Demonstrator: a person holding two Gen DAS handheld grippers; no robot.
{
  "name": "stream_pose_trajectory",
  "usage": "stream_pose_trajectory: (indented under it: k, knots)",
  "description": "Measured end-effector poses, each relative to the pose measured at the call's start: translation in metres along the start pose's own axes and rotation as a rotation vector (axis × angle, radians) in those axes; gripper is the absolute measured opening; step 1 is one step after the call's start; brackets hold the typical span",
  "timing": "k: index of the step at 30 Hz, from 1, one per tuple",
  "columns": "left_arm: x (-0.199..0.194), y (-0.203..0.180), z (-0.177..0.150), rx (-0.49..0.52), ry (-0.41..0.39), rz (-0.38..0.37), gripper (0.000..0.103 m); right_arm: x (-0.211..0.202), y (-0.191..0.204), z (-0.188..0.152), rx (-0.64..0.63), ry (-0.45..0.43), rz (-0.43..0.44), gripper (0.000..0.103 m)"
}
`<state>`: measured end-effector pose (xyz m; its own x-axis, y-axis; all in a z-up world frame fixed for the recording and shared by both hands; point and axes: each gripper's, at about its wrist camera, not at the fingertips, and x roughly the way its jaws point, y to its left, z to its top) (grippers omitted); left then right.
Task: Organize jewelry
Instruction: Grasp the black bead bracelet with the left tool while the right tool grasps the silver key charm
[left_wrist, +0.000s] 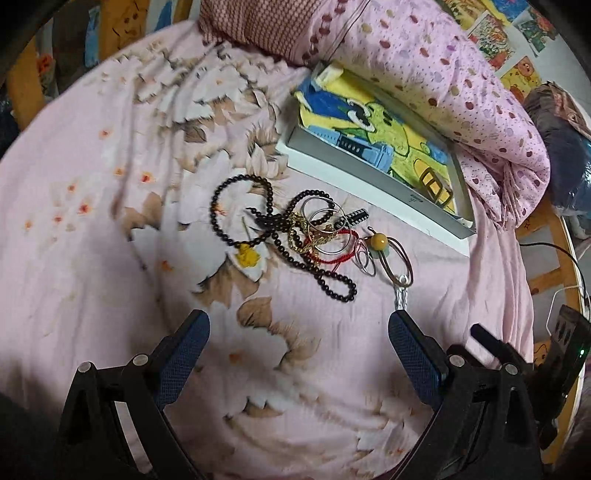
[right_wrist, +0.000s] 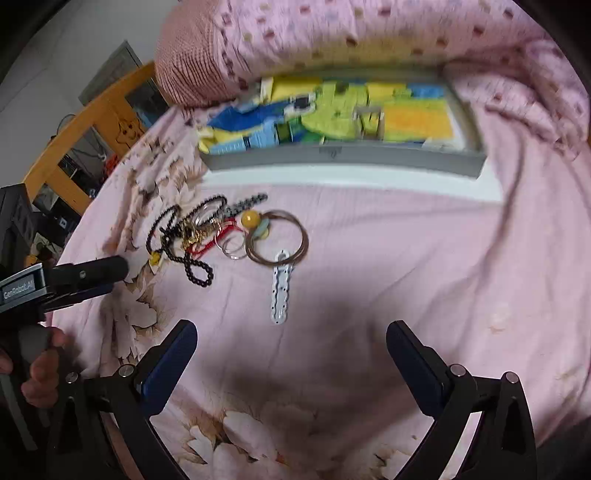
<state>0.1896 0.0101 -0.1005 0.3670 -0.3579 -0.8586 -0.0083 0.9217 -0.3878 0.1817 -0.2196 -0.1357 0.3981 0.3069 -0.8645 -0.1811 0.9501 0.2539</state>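
Both claws, left (left_wrist: 299, 354) and right (right_wrist: 291, 354), gape empty; jewelry pile (left_wrist: 295, 229) beyond.

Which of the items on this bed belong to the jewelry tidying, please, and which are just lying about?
For the job:
tangled pile of black bead strands, bangles and red cord
white perforated strip
grey open box

Lying about:
pink dotted quilt
checked pillow

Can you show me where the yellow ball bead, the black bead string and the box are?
yellow ball bead (left_wrist: 379, 242): left wrist view, middle of the ball.
black bead string (left_wrist: 334, 286): left wrist view, its lower loop.
box (left_wrist: 369, 192): left wrist view, its grey front wall.
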Motion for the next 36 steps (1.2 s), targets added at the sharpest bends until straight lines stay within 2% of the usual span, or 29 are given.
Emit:
stream_pose_trajectory:
  k: [4, 5, 6, 8, 10, 11, 12, 15, 17, 19, 24, 26, 27, 28, 33, 36]
  knots:
    - [0.019, 0.006, 0.013, -0.038, 0.044, -0.017, 0.092, 0.016, -0.001, 0.009, 0.009, 0.040, 0.016, 0.103]
    - [0.022, 0.008, 0.015, -0.047, 0.048, -0.025, 0.089, 0.020, 0.000, 0.010, 0.007, 0.049, 0.019, 0.102]
    - [0.025, 0.010, 0.017, -0.054, 0.053, -0.035, 0.082, 0.024, 0.001, 0.011, 0.006, 0.059, 0.027, 0.100]
    - [0.031, 0.011, 0.020, -0.070, 0.064, -0.051, 0.072, 0.032, 0.001, 0.011, 0.009, 0.089, 0.051, 0.080]
    - [0.035, 0.014, 0.023, -0.087, 0.070, -0.071, 0.062, 0.038, 0.000, 0.012, 0.017, 0.107, 0.056, 0.070]
    - [0.037, 0.015, 0.024, -0.097, 0.071, -0.080, 0.058, 0.039, 0.000, 0.013, 0.021, 0.103, 0.060, 0.069]
    - [0.039, 0.017, 0.026, -0.107, 0.073, -0.091, 0.050, 0.039, 0.000, 0.014, 0.024, 0.095, 0.065, 0.068]
    - [0.043, 0.017, 0.031, -0.135, 0.073, -0.089, 0.036, 0.043, 0.002, 0.016, 0.016, 0.078, 0.053, 0.060]
    - [0.048, 0.019, 0.034, -0.146, 0.078, -0.086, 0.034, 0.045, 0.006, 0.018, -0.003, 0.061, 0.030, 0.051]
    - [0.052, 0.021, 0.036, -0.155, 0.082, -0.075, 0.032, 0.047, 0.009, 0.018, -0.021, 0.048, 0.007, 0.047]
    - [0.061, 0.023, 0.040, -0.160, 0.088, -0.035, 0.015, 0.049, 0.018, 0.016, -0.074, 0.046, -0.029, 0.038]
    - [0.060, 0.023, 0.040, -0.153, 0.074, -0.014, 0.008, 0.050, 0.019, 0.015, -0.076, 0.057, -0.018, 0.020]
    - [0.059, 0.022, 0.039, -0.151, 0.066, -0.006, 0.004, 0.052, 0.018, 0.015, -0.068, 0.071, -0.005, 0.015]
    - [0.057, 0.022, 0.038, -0.136, 0.053, -0.008, 0.003, 0.052, 0.017, 0.014, -0.061, 0.078, 0.003, 0.008]
    - [0.047, 0.016, 0.034, -0.119, 0.013, 0.000, 0.003, 0.047, 0.011, 0.013, -0.011, 0.085, 0.066, 0.006]
    - [0.040, 0.013, 0.032, -0.133, 0.012, -0.033, 0.003, 0.045, 0.009, 0.010, 0.052, 0.110, 0.175, 0.005]
